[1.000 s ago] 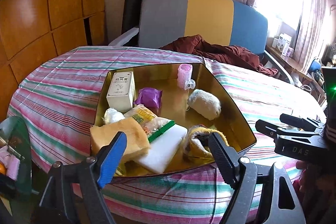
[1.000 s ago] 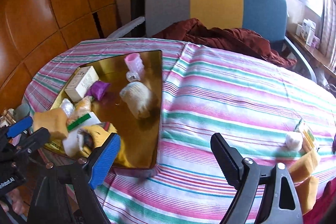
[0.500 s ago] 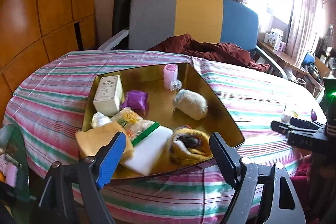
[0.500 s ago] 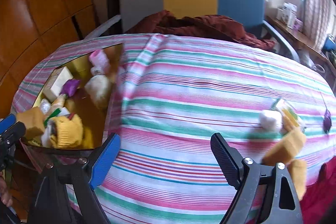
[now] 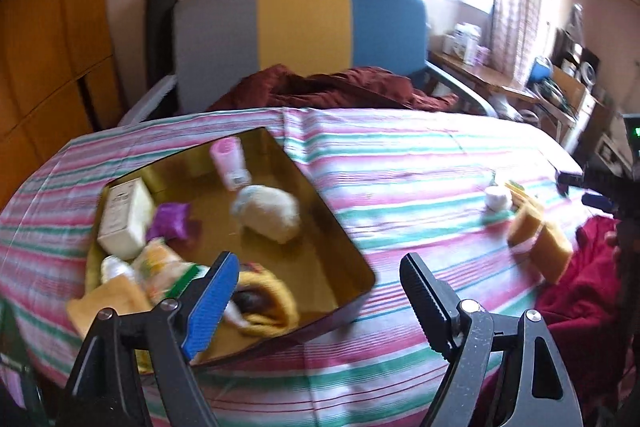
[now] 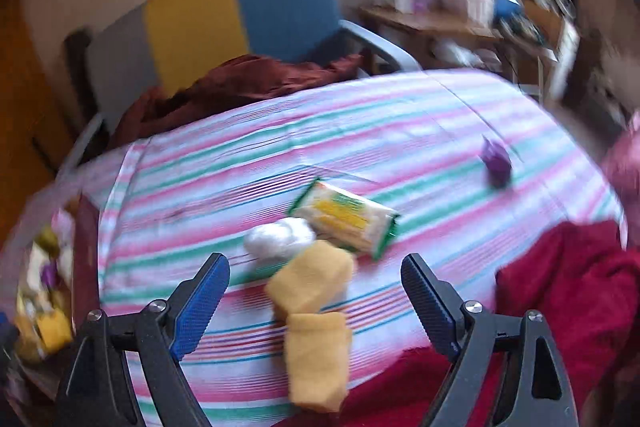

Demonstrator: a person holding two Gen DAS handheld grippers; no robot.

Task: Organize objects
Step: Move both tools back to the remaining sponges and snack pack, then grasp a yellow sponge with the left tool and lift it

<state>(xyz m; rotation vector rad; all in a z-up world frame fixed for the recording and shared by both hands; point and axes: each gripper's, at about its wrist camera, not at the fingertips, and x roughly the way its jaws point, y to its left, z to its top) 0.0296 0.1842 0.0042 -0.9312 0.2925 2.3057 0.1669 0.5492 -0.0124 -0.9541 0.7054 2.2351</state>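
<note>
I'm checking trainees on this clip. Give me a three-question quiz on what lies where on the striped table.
1. True or false: the green-edged yellow snack packet lies inside the shiny gold metal tray.
2. Which object lies farthest from the folded yellow cloths? A) white wrapped ball B) small purple pouch C) the snack packet
3. Fill in: the right tongs are ____ and hold nothing.

Key: 1 false, it lies on the striped tablecloth; 2 B; 3 open.
</note>
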